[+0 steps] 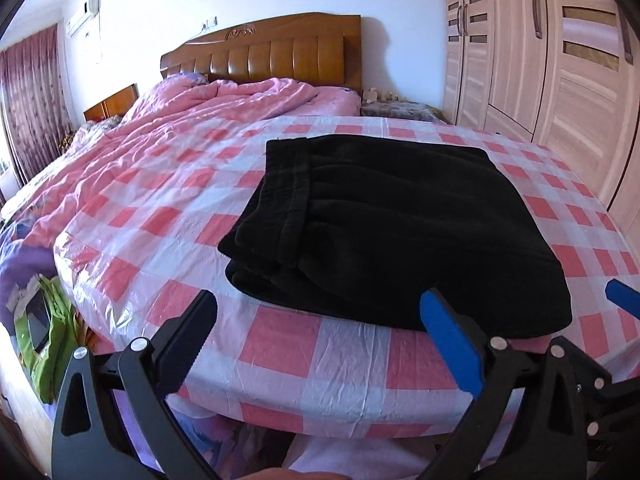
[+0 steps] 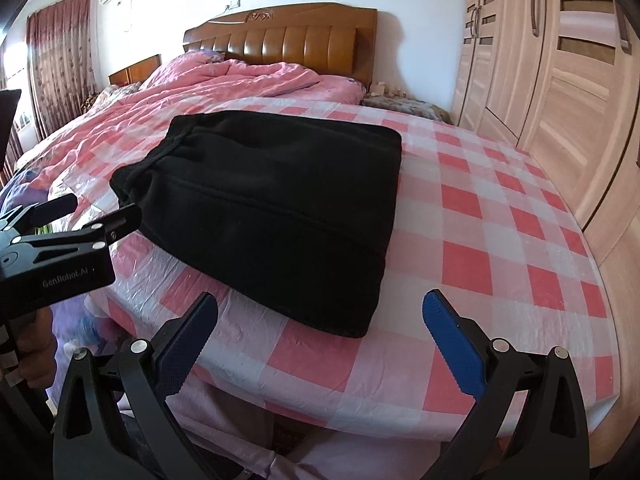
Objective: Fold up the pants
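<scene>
- Black pants (image 1: 384,224): folded into a compact rectangular stack, lying on the pink-and-white checked plastic sheet (image 1: 304,364) that covers the near end of the bed (image 1: 168,128). The elastic waistband edge faces the left side of the stack; the long axis appears to run left to right across the near bed edge. The fold looks complete or nearly so.
- Key relation: the stack lies directly ahead of both tools. The left hand-held gripper (image 1: 320,342) sits just short of the near-left corner; the right hand-held gripper (image 2: 320,342) faces the near-right corner (image 2: 356,320). Neither touches the fabric.
- Left hand-held gripper: fingers spread wide, nothing held. In the right wrist view it appears at the left margin, beside the waistband end.
- Right hand-held gripper: fingers spread wide, nothing held.
- Not resolvable: the number of layers in the stack; the fabric is uniformly dark and seams are hard to trace. The far edge is partly foreshortened.
</scene>
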Tool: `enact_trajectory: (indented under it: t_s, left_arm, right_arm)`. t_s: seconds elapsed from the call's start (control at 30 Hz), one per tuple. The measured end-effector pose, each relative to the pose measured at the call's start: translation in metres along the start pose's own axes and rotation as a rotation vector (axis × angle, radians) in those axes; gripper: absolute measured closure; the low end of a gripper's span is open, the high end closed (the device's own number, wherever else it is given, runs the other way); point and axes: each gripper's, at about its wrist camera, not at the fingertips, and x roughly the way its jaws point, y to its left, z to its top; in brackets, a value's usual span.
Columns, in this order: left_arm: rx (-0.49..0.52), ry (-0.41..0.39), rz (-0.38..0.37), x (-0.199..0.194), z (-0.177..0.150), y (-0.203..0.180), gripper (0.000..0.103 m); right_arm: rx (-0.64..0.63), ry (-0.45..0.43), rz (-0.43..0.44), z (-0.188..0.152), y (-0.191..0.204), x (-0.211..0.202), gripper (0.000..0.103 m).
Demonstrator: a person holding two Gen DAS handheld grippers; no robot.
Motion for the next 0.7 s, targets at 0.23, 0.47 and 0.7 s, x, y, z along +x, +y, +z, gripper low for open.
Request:
enact_trajectory:
  t_s: [0.23, 0.47, 0.7]
  left_arm:
    - [-0.014, 0.005, -0.002, 0.0003, -0.0004, 0.0031, 0.001]
    - [-0.022, 0.010, -0.006, 0.0011, -0.0003, 0.0050, 0.001]
    - [-0.024, 0.010, -0.007, 0.0010, -0.0004, 0.0059, 0.001]
  right_arm:
    - [0.001, 0.002, 0.003, -0.0006, 0.0008, 0.0002, 0.004]
    - [0.000, 0.005, 0.008, -0.0013, 0.0020, 0.0007, 0.004]
    - [-0.001, 0.006, 0.009, -0.0014, 0.0024, 0.0009, 0.004]
